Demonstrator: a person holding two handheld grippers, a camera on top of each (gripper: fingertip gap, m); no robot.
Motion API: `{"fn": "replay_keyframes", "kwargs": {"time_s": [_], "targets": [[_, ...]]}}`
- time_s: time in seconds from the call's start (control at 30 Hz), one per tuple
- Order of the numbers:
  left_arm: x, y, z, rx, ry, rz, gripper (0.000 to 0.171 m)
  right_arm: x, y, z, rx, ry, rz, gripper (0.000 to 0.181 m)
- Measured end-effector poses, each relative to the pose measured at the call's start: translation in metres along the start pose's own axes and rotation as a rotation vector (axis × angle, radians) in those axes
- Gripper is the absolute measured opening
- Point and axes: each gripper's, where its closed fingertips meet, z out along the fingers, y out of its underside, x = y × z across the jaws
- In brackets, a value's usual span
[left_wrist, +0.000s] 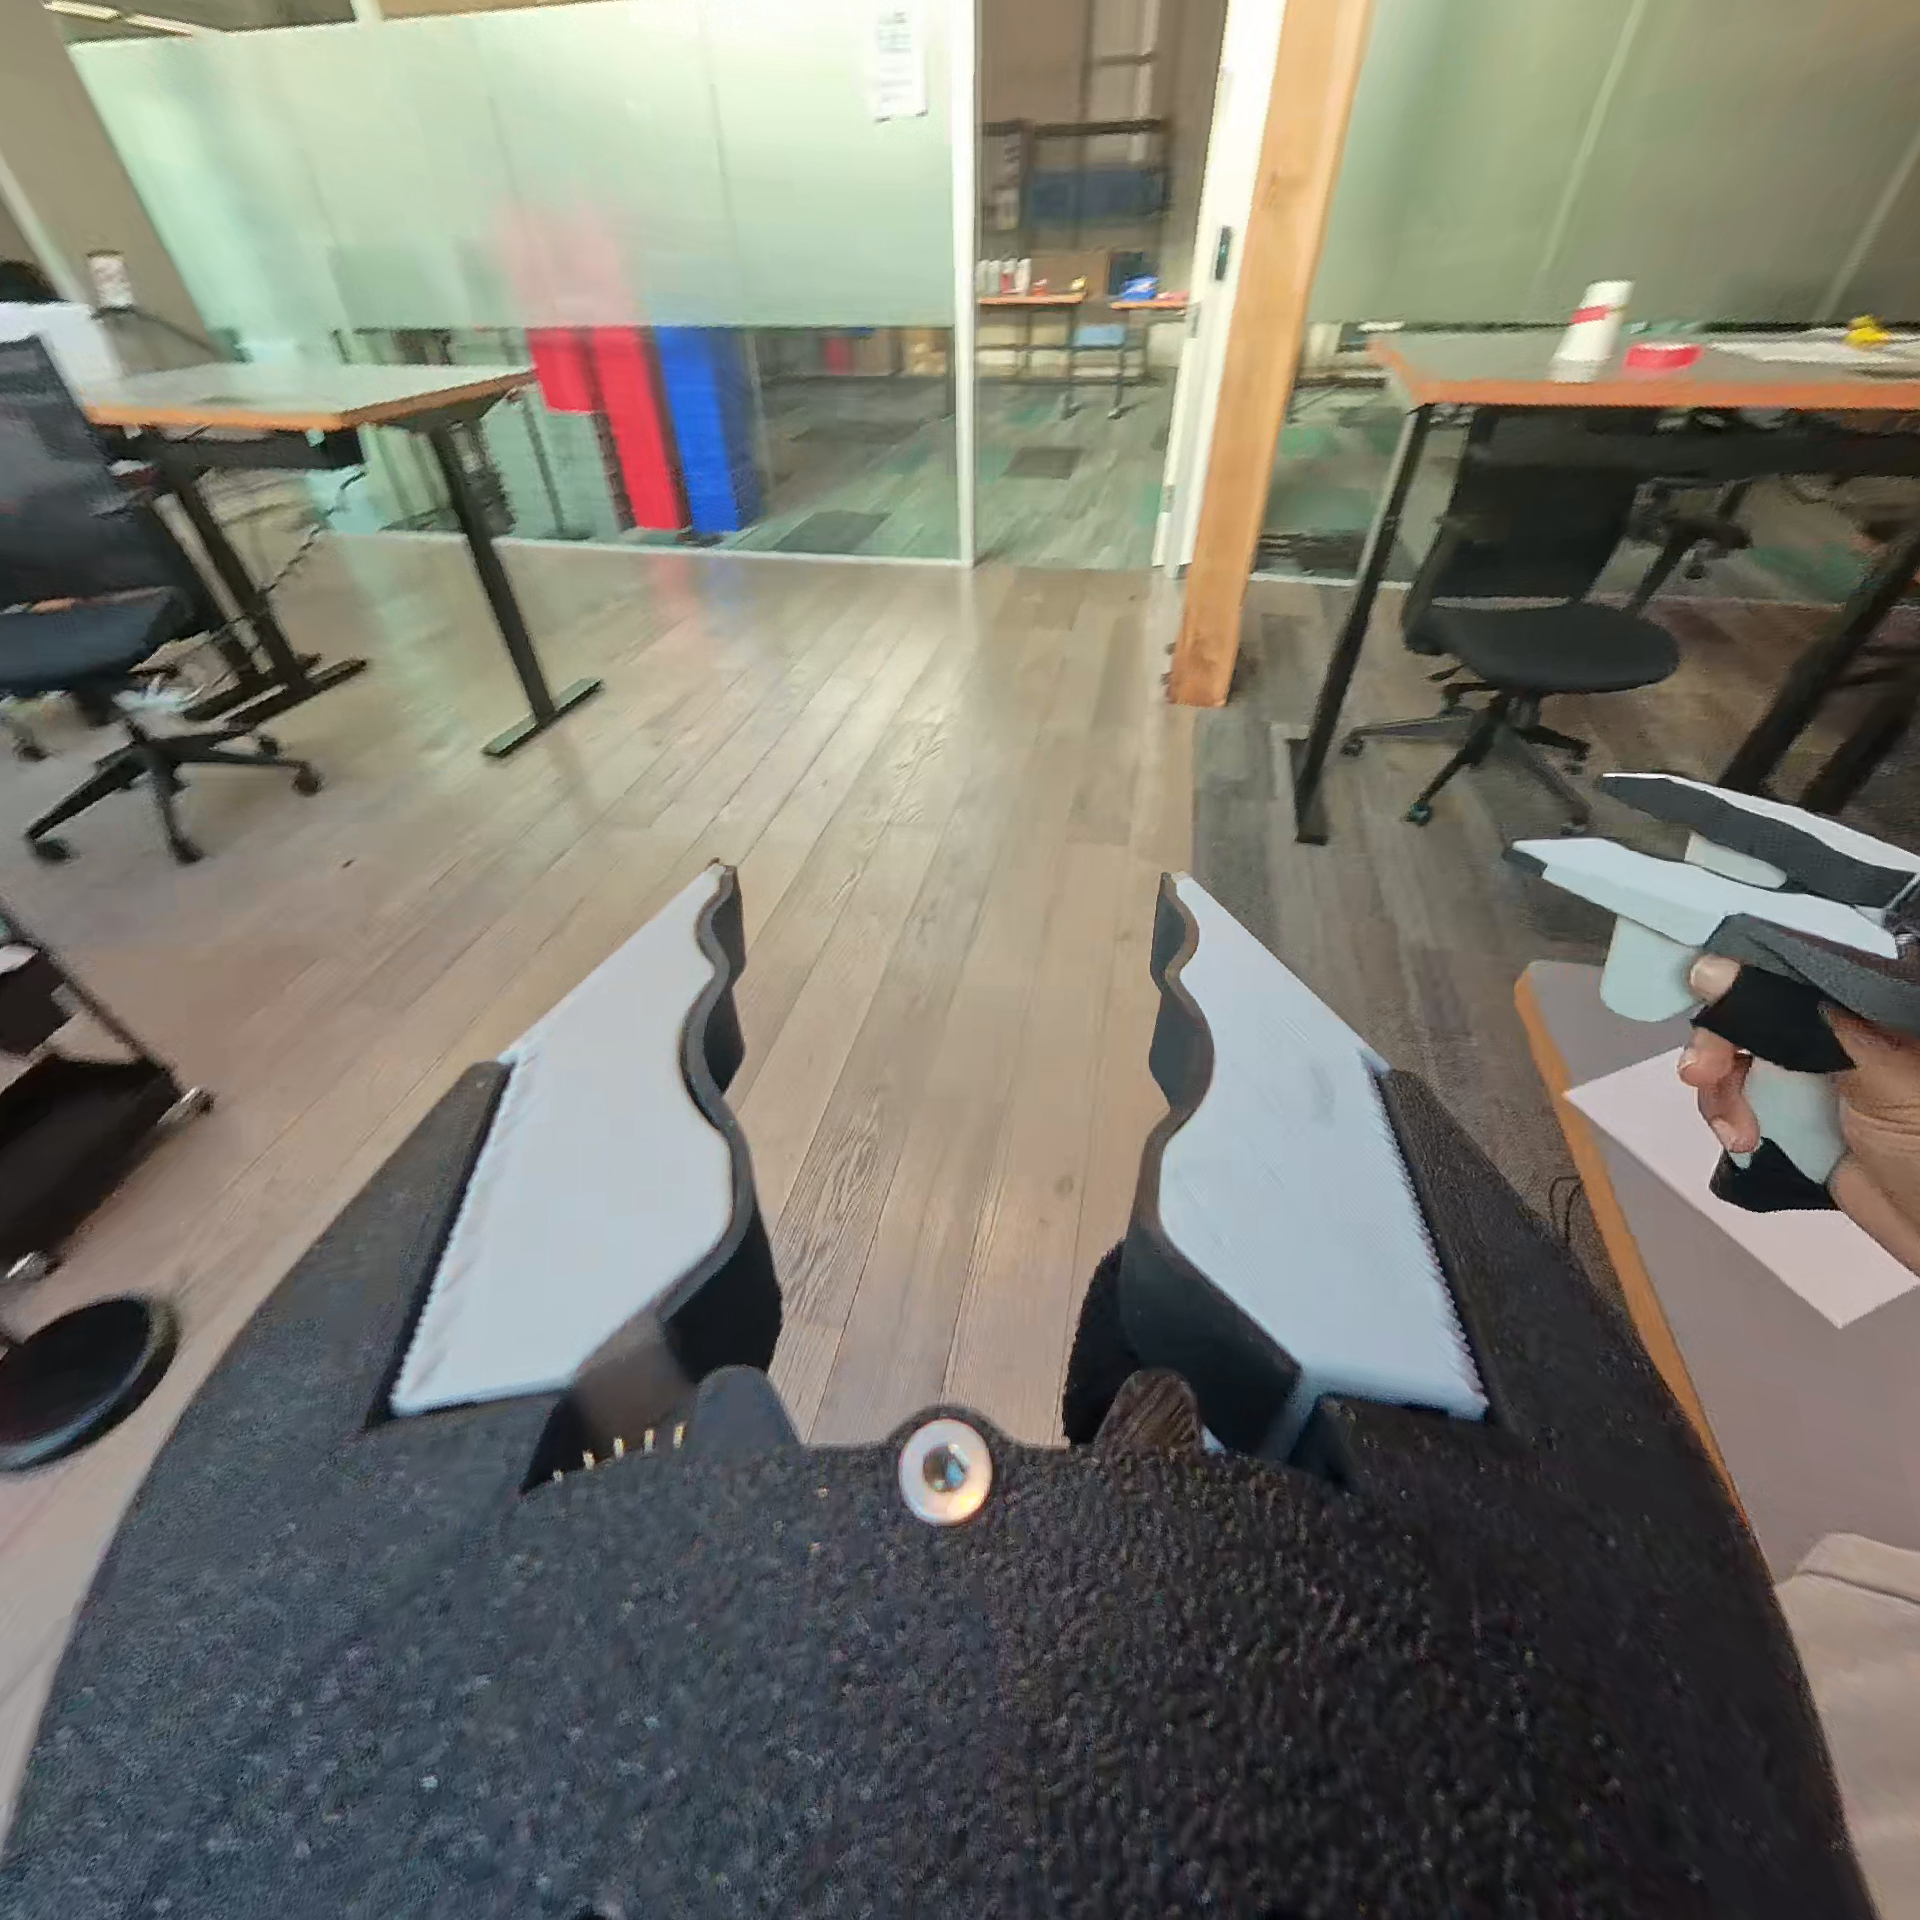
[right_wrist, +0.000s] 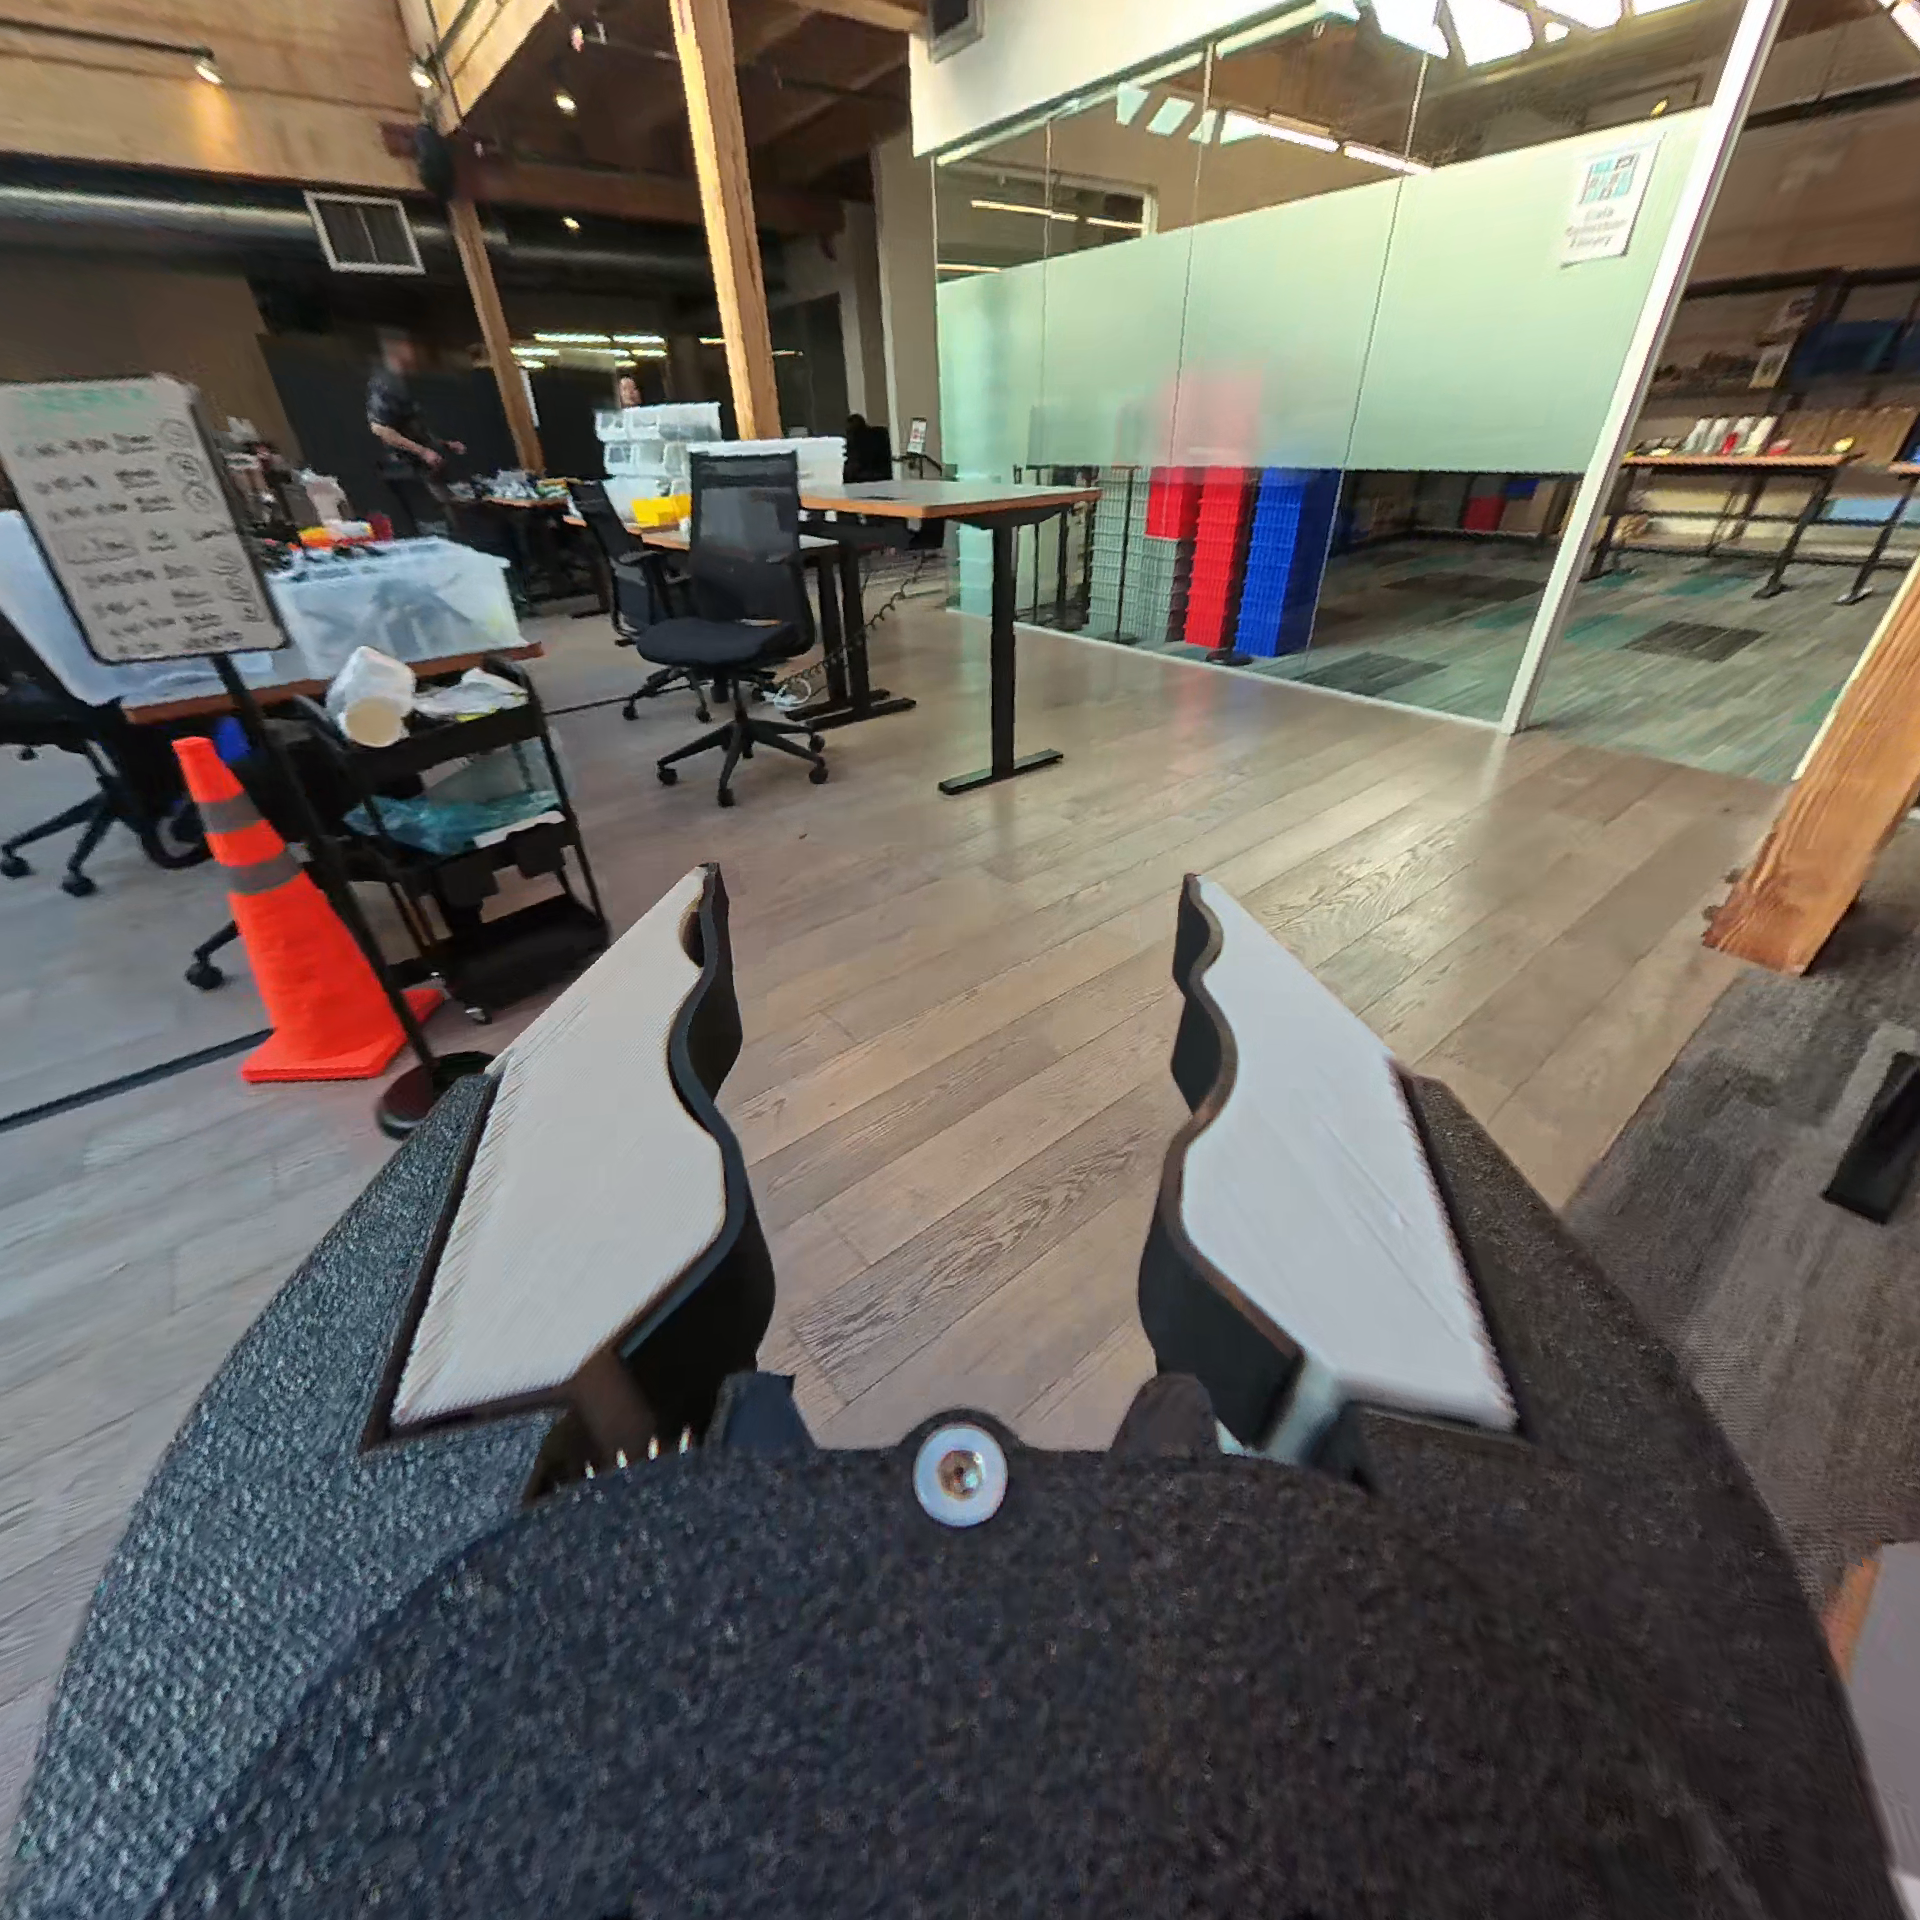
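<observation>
Left gripper (left_wrist: 945, 883) spread apart over wooden plank floor (left_wrist: 935, 727), nothing held, right gripper (right_wrist: 951, 888) likewise parted and empty, orange traffic cone (right_wrist: 291, 925) seen only in right wrist view, far left

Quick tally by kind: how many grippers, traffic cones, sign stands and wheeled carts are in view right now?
Grippers: 2, left gripper and right gripper, both open and empty
Traffic cone: 1, orange
Sign stand: 1
Black cart: 1
Total: 5

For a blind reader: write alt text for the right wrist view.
The right gripper, white-and-black fingers spread apart and empty, hovers over a wood plank floor in an office. An orange traffic cone and black wheeled cart stand left; red and blue stacked bins sit behind frosted glass.
</observation>
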Motion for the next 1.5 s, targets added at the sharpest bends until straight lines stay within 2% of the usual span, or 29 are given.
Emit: {"fn": "replay_keyframes", "kwargs": {"time_s": [0.1,0.17,0.27,0.37,0.43,0.53,0.63,0.7,0.8,0.87,0.97,1.07,1.17,1.27,1.37,1.43,1.5], "targets": [[0.032,-0.041,0.115,0.049,0.191,0.006,0.079,0.071,-0.028,0.020,-0.009,0.117,-0.070,0.082],[0.059,-0.054,0.185,0.059,0.321,0.005,0.079,0.124,-0.035,0.022,-0.035,0.229,-0.078,0.081],[0.099,-0.048,0.287,0.032,0.496,0.013,0.079,0.203,-0.023,0.021,-0.086,0.428,-0.058,0.081],[0.144,-0.030,0.383,-0.039,0.677,0.000,0.079,0.275,0.006,0.024,-0.127,0.635,0.027,0.080],[0.181,-0.019,0.440,-0.095,0.827,0.015,0.081,0.319,0.025,0.030,-0.139,0.774,0.107,0.080],[0.237,-0.014,0.517,-0.143,1.049,0.084,0.081,0.381,0.038,0.038,-0.151,0.989,0.188,0.080],[0.300,-0.028,0.581,-0.181,1.276,0.148,0.081,0.436,0.029,0.047,-0.137,1.111,0.259,0.080],[0.346,-0.042,0.616,-0.182,1.414,0.240,0.081,0.473,0.019,0.040,-0.141,1.194,0.269,0.080],[0.422,-0.054,0.667,-0.131,1.562,0.397,0.080,0.530,0.023,0.017,-0.120,1.318,0.308,0.080],[0.481,-0.053,0.697,-0.115,1.634,0.449,0.080,0.571,0.043,-0.001,-0.096,1.394,0.343,0.080],[0.578,-0.054,0.732,-0.069,1.670,0.451,0.078,0.644,0.087,-0.027,-0.047,1.493,0.391,0.079],[0.678,-0.059,0.749,-0.050,1.685,0.399,0.076,0.728,0.134,-0.055,-0.030,1.564,0.426,0.080],[0.771,-0.054,0.745,-0.074,1.820,0.386,0.075,0.801,0.168,-0.087,-0.031,1.638,0.447,0.081],[0.851,-0.029,0.740,-0.092,1.977,0.473,0.076,0.856,0.212,-0.117,0.006,1.694,0.635,0.082],[0.932,0.007,0.746,-0.168,2.093,0.482,0.076,0.900,0.274,-0.156,-0.013,1.766,0.789,0.083],[0.990,0.048,0.758,-0.207,2.137,0.476,0.075,0.928,0.333,-0.184,-0.031,1.800,0.892,0.083],[1.049,0.111,0.776,-0.262,2.167,0.473,0.075,0.958,0.406,-0.209,-0.034,1.804,0.992,0.079]]}}
